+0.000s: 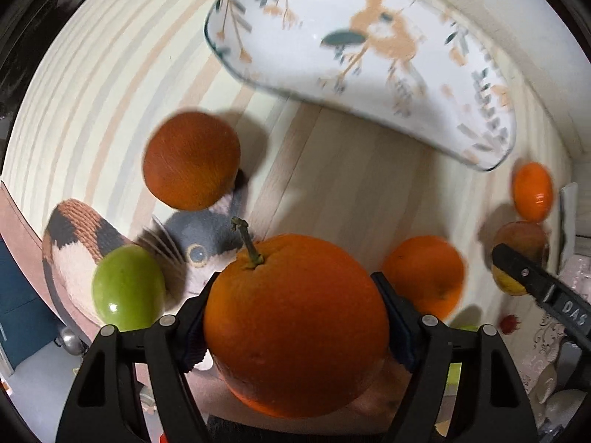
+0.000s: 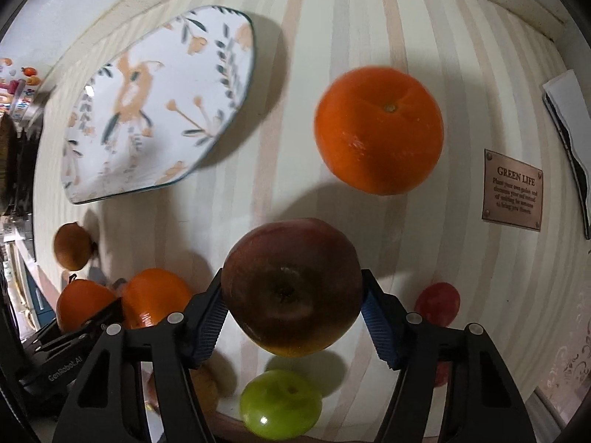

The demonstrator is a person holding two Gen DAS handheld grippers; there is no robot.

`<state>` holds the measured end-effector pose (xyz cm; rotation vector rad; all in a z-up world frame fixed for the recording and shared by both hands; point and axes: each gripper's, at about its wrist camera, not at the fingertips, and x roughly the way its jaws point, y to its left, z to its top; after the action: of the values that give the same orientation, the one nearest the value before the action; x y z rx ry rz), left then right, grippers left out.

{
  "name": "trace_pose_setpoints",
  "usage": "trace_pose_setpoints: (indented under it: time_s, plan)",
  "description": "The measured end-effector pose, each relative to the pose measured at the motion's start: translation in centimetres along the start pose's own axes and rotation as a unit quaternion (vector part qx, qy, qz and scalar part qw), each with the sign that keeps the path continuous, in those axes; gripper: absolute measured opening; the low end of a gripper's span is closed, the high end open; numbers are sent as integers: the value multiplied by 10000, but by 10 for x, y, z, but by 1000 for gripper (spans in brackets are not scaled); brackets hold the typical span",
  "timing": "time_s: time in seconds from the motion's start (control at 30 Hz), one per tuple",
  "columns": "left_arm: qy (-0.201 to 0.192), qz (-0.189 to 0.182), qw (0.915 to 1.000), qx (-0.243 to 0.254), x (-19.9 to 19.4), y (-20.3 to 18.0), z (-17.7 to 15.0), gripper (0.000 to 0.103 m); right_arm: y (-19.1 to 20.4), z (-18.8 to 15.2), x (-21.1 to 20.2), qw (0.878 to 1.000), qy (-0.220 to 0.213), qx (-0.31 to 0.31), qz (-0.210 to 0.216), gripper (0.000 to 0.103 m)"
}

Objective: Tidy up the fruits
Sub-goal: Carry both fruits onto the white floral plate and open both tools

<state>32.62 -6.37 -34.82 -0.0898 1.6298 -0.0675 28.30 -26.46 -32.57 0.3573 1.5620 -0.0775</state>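
Observation:
My left gripper [image 1: 295, 281] is shut on a large orange [image 1: 295, 328] with a short stem, its pads pressed against both sides. My right gripper [image 2: 292, 277] is shut on a dark red apple [image 2: 291, 291], whose blue pads [image 2: 207, 325] touch its flanks. A white flower-patterned plate [image 1: 362, 55] lies empty on the striped cloth beyond both grippers, also in the right wrist view as the plate [image 2: 159, 103]. Loose fruit on the cloth: an orange [image 1: 192, 160], a green apple [image 1: 127, 286], another orange [image 1: 424, 273] and a small tangerine [image 1: 533, 192].
A cat-shaped knitted mat [image 1: 199, 251] lies under the left fruits. In the right wrist view there are an orange [image 2: 378, 129], a green apple [image 2: 280, 404], a small red fruit [image 2: 437, 304] and a "GREEN LIFE" plaque [image 2: 513, 188]. The table edge runs along the left.

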Motion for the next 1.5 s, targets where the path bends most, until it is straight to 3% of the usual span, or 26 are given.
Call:
trace_pose_setpoints:
  time_s: [0.17,0.27,0.43,0.8,0.97,1.23,1.33,1.5]
  plan:
    - [-305,-378,9986,189,-43,-26,31,75,22,8,-36,9986,-345,-116,374,70]
    - [-449,-587,9967,341,-61,-40,66,75,38,23,-49,9970,-492,-255,543,70]
    - [-589,-484,9950,649,-78,-26,113,75,68,73,-51,9956,-640,-530,440,70]
    - [226,-566,9970,476,-26,9,181,75,110,139,4,9949,-272,-962,134,70]
    - [507,-672,9958,346,-10,18,193,75,122,154,21,9942,-123,-1061,97,70]
    - [571,-424,9967,381,-7,19,198,76,126,172,33,9942,101,-1063,102,73]
    - [558,-518,9965,356,-14,22,200,77,139,179,37,9939,143,-1092,84,91]
    - [310,-469,9977,380,-36,28,198,82,136,175,23,9944,100,-1047,-41,93]
